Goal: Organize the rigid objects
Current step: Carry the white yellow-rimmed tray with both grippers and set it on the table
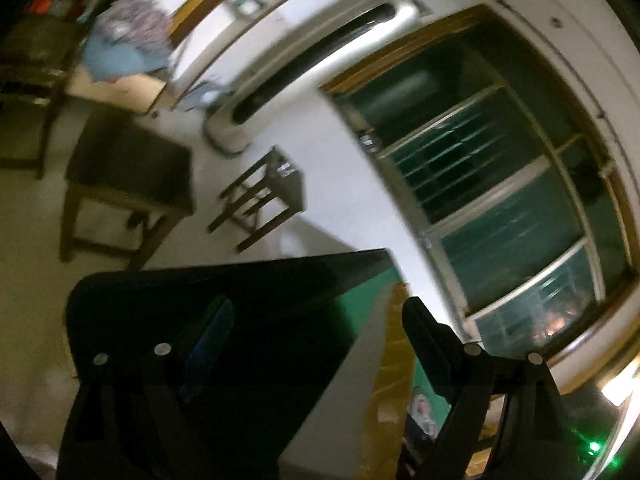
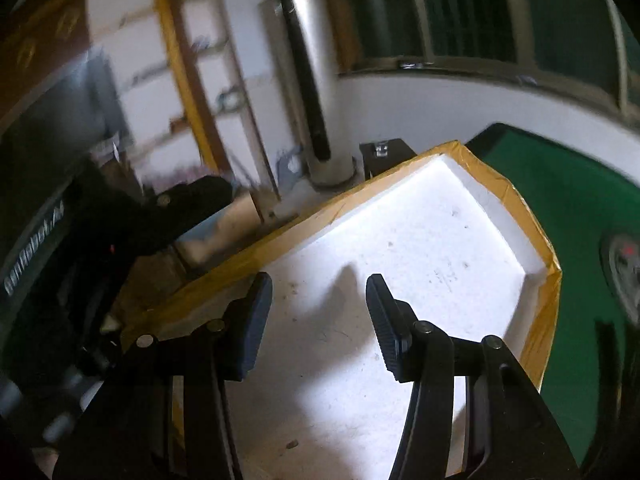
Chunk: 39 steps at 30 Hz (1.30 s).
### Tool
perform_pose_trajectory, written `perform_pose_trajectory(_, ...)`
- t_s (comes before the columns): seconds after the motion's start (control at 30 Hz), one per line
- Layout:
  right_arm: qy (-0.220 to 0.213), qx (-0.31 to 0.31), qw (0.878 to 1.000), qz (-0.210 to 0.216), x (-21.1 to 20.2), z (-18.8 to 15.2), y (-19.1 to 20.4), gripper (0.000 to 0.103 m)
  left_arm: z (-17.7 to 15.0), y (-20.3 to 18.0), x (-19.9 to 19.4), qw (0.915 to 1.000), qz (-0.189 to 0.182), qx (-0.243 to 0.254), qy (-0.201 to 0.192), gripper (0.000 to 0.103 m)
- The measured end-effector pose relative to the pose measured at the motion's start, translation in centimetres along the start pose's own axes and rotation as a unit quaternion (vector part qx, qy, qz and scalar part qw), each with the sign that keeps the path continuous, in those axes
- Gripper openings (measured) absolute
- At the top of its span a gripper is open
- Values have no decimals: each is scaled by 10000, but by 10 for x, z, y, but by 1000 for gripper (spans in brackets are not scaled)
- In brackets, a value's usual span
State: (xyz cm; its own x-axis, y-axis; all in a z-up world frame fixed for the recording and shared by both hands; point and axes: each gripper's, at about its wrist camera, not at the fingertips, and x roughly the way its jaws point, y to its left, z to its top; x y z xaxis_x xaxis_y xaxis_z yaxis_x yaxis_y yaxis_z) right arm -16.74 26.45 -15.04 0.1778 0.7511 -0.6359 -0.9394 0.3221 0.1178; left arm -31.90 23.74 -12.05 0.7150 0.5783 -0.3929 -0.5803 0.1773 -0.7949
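Note:
In the left wrist view my left gripper [image 1: 316,336] is raised and tilted, jaws wide apart. A large flat dark panel [image 1: 224,320] lies over the left finger and reaches into the gap; I cannot tell if it is gripped. In the right wrist view my right gripper [image 2: 318,308] is open and empty, hovering over a white foam tray [image 2: 420,248] edged with yellow-brown tape. The left gripper [image 2: 172,216] shows at the tray's left edge. A flat round object [image 2: 624,268] lies on the green mat at the right.
The tray sits on a green table mat [image 2: 560,176]. A grey upright cylinder [image 2: 308,80] stands by the white wall beyond the tray. Wooden stools [image 1: 260,196] and a dark bench [image 1: 128,176] stand on the floor. A barred window [image 1: 500,184] fills the right.

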Motion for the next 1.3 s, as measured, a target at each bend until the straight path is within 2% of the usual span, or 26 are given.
perform_pose_trajectory(0.07, 156, -134, 9997, 89, -2, 0, -3, 50, -1, 6, 7, 9998, 13, -145, 146, 86)
perform_pose_trajectory(0.17, 323, -127, 9994, -52, 1, -6, -14, 50, -8, 0, 24, 9993, 76, -176, 332, 86)
perform_pose_trajectory(0.23, 642, 384, 9971, 129, -1, -6, -41, 50, -20, -12, 27, 9985, 34, -178, 516, 86)
perform_pose_trajectory(0.33, 893, 1487, 9836, 485, -13, -38, -84, 50, -33, -12, 29, 9968, 24, -112, 793, 87)
perform_pose_trajectory(0.43, 865, 1900, 9775, 298, -37, -83, -101, 50, -54, -16, 16, 9946, 0, 158, 1028, 87)
perform_pose_trajectory(0.57, 742, 1986, 9760, 502, -75, -130, -96, 50, -63, -19, -2, 9945, 134, 434, 939, 87)
perform_pose_trajectory(0.7, 225, 1596, 9855, 534, -118, -115, -70, 50, -58, -20, 5, 9902, 583, 1071, 684, 87)
perform_pose_trajectory(0.73, 52, 1568, 9863, 508, -131, -118, -67, 50, -58, -24, 9, 9842, 887, 1407, 614, 87)
perform_pose_trajectory(0.8, -218, 1535, 9869, 451, -162, -118, -66, 50, -61, -28, 14, 9730, 1180, 1889, 613, 87)
perform_pose_trajectory(0.87, -320, 1421, 9891, 233, -190, -119, -66, 50, -66, -29, 14, 9650, 1285, 2218, 556, 87)
perform_pose_trajectory(0.93, -347, 1357, 9901, -126, -214, -118, -61, 50, -69, -33, 8, 9612, 1272, 2414, 410, 87)
perform_pose_trajectory(1.0, -362, 1410, 9883, -445, -238, -128, -72, 50, -79, -45, -3, 9526, 1348, 2717, 227, 87)
perform_pose_trajectory(1.07, -290, 1520, 9855, -694, -254, -130, -73, 50, -100, -54, -18, 9444, 1173, 3070, 56, 87)
perform_pose_trajectory(1.1, -269, 1610, 9830, -835, -265, -142, -75, 50, -109, -62, -23, 9392, 1126, 3244, -21, 87)
perform_pose_trajectory(1.17, -240, 1676, 9812, -926, -276, -155, -95, 50, -141, -83, -34, 9230, 901, 3741, -29, 87)
perform_pose_trajectory(1.23, -235, 1842, 9772, -1032, -289, -169, -99, 50, -161, -97, -37, 9086, 711, 4107, 280, 87)
perform_pose_trajectory(1.3, -244, 2016, 9740, -1004, -295, -181, -112, 50, -182, -110, -36, 8979, 420, 4321, 726, 87)
